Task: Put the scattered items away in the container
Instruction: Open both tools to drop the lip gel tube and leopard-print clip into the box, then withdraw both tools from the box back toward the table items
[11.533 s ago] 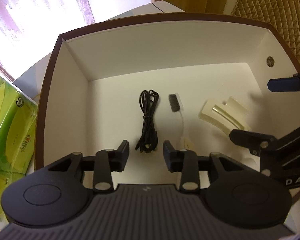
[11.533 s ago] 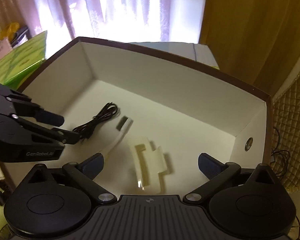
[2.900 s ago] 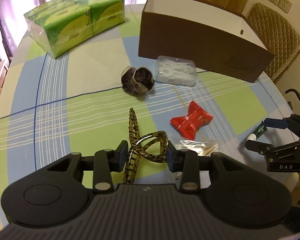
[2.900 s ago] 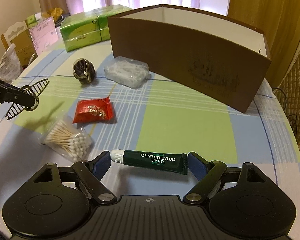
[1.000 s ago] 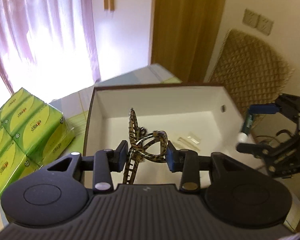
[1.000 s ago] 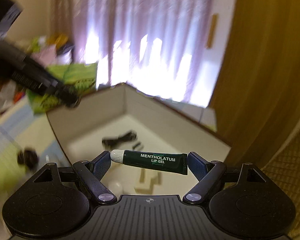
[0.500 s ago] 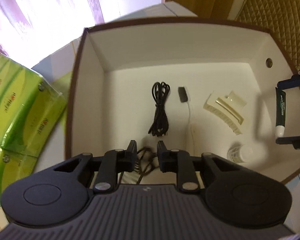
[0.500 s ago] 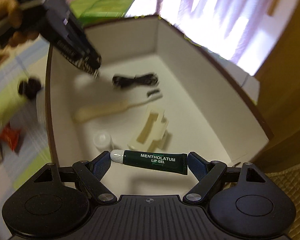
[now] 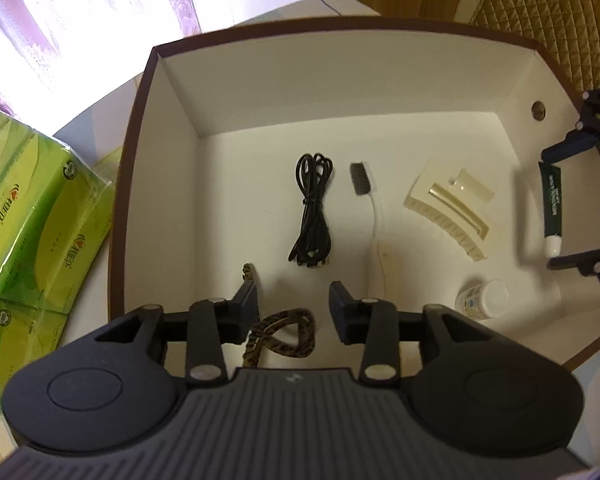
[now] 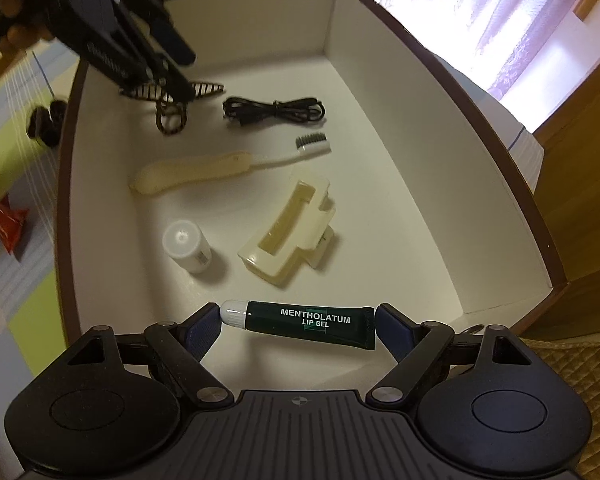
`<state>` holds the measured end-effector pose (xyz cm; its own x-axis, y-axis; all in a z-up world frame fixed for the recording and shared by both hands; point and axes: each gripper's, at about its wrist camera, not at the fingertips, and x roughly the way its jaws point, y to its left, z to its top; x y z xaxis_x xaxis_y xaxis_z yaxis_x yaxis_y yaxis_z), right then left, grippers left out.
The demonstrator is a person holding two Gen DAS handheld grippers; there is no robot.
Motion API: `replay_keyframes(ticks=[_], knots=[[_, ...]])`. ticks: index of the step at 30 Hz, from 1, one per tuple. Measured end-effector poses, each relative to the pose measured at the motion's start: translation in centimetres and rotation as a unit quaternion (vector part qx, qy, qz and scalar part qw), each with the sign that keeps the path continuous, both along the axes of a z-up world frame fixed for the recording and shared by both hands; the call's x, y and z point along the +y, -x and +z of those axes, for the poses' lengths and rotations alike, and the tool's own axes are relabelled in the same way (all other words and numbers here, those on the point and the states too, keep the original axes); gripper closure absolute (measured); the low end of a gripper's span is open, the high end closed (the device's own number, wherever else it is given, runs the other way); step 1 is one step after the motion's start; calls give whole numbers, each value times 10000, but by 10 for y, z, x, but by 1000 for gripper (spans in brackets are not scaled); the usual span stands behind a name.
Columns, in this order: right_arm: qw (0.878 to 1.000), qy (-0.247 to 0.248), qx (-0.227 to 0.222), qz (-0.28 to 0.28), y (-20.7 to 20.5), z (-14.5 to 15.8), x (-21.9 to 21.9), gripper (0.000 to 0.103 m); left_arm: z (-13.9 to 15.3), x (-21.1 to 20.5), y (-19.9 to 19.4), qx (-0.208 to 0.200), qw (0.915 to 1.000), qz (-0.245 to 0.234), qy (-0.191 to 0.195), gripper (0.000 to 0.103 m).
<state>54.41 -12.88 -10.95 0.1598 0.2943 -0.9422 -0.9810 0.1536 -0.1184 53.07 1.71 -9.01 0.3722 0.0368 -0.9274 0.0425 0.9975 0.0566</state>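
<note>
The brown box point(image 9: 140, 120) with white inside point(image 10: 380, 80) lies below both grippers. My left gripper point(image 9: 293, 301) hangs over its near left part, jaws opening. The leopard-print hair clip point(image 9: 282, 334) rests on the box floor under them, free of the pads; the right wrist view shows the clip point(image 10: 170, 116) below the left gripper point(image 10: 186, 76). My right gripper point(image 10: 298, 322) is shut on a dark green lip gel tube point(image 10: 308, 322), held end to end above the floor. The left wrist view shows that tube point(image 9: 552, 204) at the box's right side.
A black cable point(image 9: 312, 212), a toothbrush point(image 9: 374, 216), a cream hair claw point(image 9: 448, 208) and a small white bottle point(image 9: 482, 300) lie in the box. Green tissue packs point(image 9: 32, 232) stand left of it. A red packet point(image 10: 6, 224) and a dark round pouch point(image 10: 46, 124) lie on the checked cloth outside.
Both grippers came down over the box. The left jaws squeezed in, then parted, and the hair clip now lies on the box floor. The right still grips the tube.
</note>
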Motion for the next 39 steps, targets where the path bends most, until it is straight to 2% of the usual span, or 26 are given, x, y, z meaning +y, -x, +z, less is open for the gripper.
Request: replay_keyframes(ticks=[3, 5, 7, 20, 27, 39], knots=[[9997, 144, -125, 153, 3, -3, 2, 17, 3, -1, 0, -35, 10000, 38, 4, 59], [9996, 138, -187, 189, 5, -4, 0, 0, 3, -2, 1, -52, 10000, 33, -5, 54], [9991, 3, -362, 213, 8, -2, -2, 0, 4, -4, 4, -83, 10000, 3, 1, 43], [9984, -427, -373, -33, 11, 23, -12, 0, 17, -5, 23, -233, 9997, 16, 53, 38], [9975, -583, -403, 23, 28, 33, -15, 0, 28, -8, 33, -340, 9994, 0, 31, 38], [9941, -923, -506, -250, 46, 55, -28, 0, 52, -19, 63, -608, 9980, -143, -58, 37]])
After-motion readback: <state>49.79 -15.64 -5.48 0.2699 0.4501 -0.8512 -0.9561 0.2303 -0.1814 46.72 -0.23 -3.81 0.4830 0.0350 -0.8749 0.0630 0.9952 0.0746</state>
